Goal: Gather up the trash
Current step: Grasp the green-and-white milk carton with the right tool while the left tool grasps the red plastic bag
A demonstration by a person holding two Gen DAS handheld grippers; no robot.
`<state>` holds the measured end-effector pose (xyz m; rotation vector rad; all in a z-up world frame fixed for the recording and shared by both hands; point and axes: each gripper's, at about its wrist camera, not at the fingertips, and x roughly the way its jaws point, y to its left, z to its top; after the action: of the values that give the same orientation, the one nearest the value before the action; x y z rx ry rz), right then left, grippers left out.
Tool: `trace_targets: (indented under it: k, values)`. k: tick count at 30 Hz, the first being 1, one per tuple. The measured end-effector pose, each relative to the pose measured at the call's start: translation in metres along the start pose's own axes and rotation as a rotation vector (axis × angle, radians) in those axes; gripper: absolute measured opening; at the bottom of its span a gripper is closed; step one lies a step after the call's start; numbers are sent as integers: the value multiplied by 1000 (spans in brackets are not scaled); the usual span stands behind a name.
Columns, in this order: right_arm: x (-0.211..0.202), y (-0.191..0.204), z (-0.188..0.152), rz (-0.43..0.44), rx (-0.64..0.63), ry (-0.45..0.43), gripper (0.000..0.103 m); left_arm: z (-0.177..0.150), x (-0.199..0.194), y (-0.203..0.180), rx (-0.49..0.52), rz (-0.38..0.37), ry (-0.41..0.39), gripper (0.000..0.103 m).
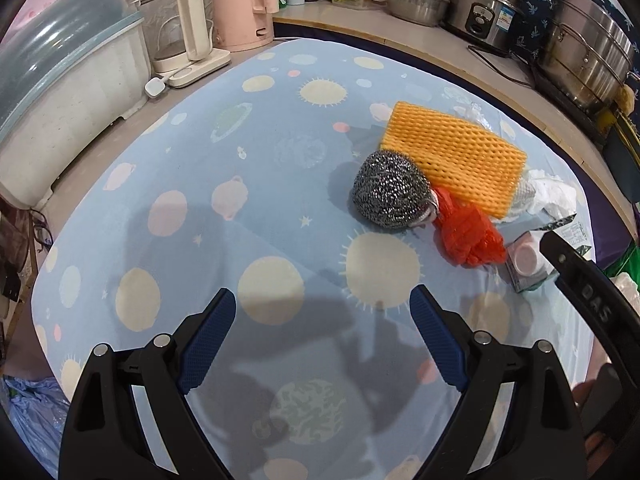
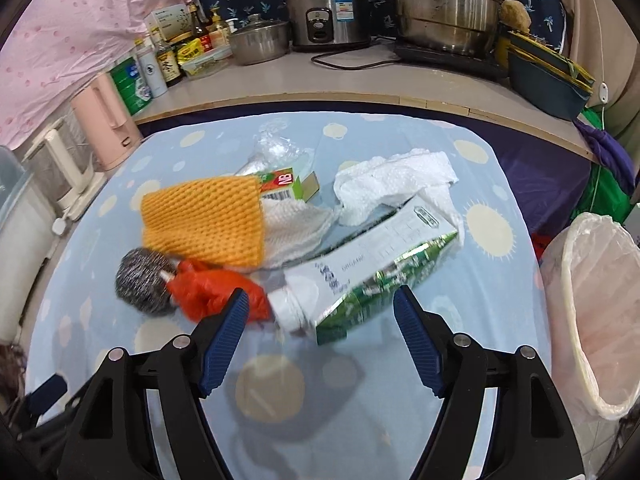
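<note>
Trash lies on the blue planet-print tablecloth [image 2: 460,160]: a steel wool ball [image 2: 142,280], an orange foam net [image 2: 204,220], a crumpled red plastic bag [image 2: 208,286], a green and white milk carton [image 2: 372,268], white paper towel [image 2: 396,180], a small green and red box [image 2: 286,184] and clear plastic wrap [image 2: 276,146]. My right gripper [image 2: 322,308] is open, just before the carton's capped end. My left gripper [image 1: 324,308] is open and empty over the cloth, short of the steel wool [image 1: 388,192], foam net [image 1: 452,156] and red bag [image 1: 466,236].
A bin with a white liner [image 2: 600,312] stands at the table's right. Kettles [image 1: 188,24], a pink jug [image 1: 244,4] and a covered tub [image 1: 60,92] line the left. Pots [image 2: 448,4], a rice cooker [image 2: 328,8] and bottles [image 2: 160,64] fill the back counter.
</note>
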<state>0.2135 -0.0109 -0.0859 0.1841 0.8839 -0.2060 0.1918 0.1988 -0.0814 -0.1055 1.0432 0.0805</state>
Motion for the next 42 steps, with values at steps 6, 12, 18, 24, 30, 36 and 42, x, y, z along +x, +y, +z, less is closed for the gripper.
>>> trace_targets:
  k: [6,12,18,24,30,36,42]
  values:
    - [22,11,1,-122,-26,-10,72,9,11,0,-1,-6,6,85]
    - [26,8,-13,-172,-78,11,73,18,18,-5,-4,-22,12,85]
    - [27,-27,-31,-123,-19,68,73,23,21,-21,12,-59,11,85]
    - [21,-48,-24,-26,39,56,74,22,26,-47,48,-101,24,85]
    - [27,-33,-10,29,49,40,76,23,25,-57,54,-106,21,85]
    - [42,-36,-5,12,67,65,66,24,29,-57,55,-90,27,85]
    - [37,-55,-10,31,90,76,56,25,37,-66,65,-98,43,85]
